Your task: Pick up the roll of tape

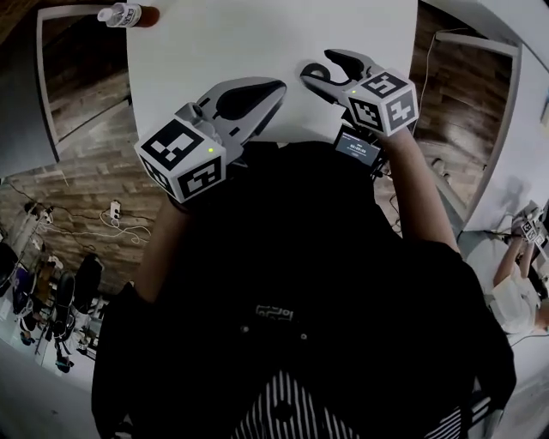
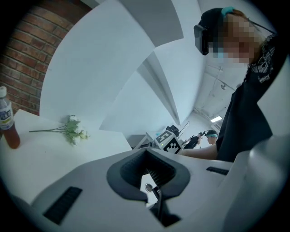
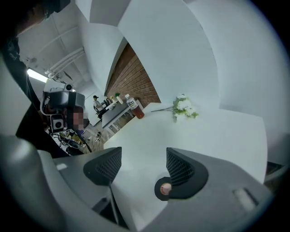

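No roll of tape shows in any view. In the head view both grippers hover over the near edge of the white table. My left gripper has its dark pads together with nothing between them; in its own view the left gripper shows only a sliver of table through the hollow behind its tips. My right gripper is open. In its own view the right gripper has only bare white tabletop between its ribbed pads.
A bottle of reddish drink stands at the table's far left corner. A sprig of white flowers lies near the far edge. Wooden floor surrounds the table; another person sits at the right.
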The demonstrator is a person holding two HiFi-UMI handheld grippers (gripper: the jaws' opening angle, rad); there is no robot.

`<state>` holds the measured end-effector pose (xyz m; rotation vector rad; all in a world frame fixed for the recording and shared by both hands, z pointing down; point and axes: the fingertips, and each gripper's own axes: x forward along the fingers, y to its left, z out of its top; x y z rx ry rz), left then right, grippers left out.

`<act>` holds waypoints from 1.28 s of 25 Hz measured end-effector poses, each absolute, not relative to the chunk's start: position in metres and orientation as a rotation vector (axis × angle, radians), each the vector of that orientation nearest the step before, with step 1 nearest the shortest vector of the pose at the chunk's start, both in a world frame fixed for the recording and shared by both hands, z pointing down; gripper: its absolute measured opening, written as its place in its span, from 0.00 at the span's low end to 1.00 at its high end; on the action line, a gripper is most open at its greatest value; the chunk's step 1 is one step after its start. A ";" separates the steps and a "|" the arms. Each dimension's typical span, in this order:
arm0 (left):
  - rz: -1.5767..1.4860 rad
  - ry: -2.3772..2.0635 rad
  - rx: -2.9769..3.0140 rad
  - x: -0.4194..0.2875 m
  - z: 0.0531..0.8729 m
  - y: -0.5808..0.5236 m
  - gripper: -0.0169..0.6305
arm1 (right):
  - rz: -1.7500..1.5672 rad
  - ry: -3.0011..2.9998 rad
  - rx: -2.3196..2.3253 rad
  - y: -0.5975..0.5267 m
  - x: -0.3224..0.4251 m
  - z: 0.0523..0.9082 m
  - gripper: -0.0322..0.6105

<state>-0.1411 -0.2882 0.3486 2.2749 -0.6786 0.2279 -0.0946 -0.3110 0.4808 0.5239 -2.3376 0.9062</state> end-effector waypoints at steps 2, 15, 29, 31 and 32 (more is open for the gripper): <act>0.227 -0.706 2.263 -0.148 0.351 -0.285 0.04 | 0.887 -2.319 0.498 -0.307 -0.100 0.490 0.53; 0.190 -0.818 2.217 -0.166 0.353 -0.264 0.04 | 0.738 -2.157 0.370 -0.282 -0.099 0.549 0.59; 0.141 -0.924 2.147 -0.194 0.361 -0.253 0.04 | 0.385 -1.917 0.254 -0.280 -0.075 0.616 0.67; 0.136 -0.939 2.142 -0.196 0.362 -0.251 0.04 | 0.329 -1.882 0.219 -0.277 -0.069 0.625 0.67; 0.136 -0.945 2.140 -0.196 0.361 -0.250 0.04 | 0.284 -1.860 0.198 -0.276 -0.065 0.629 0.67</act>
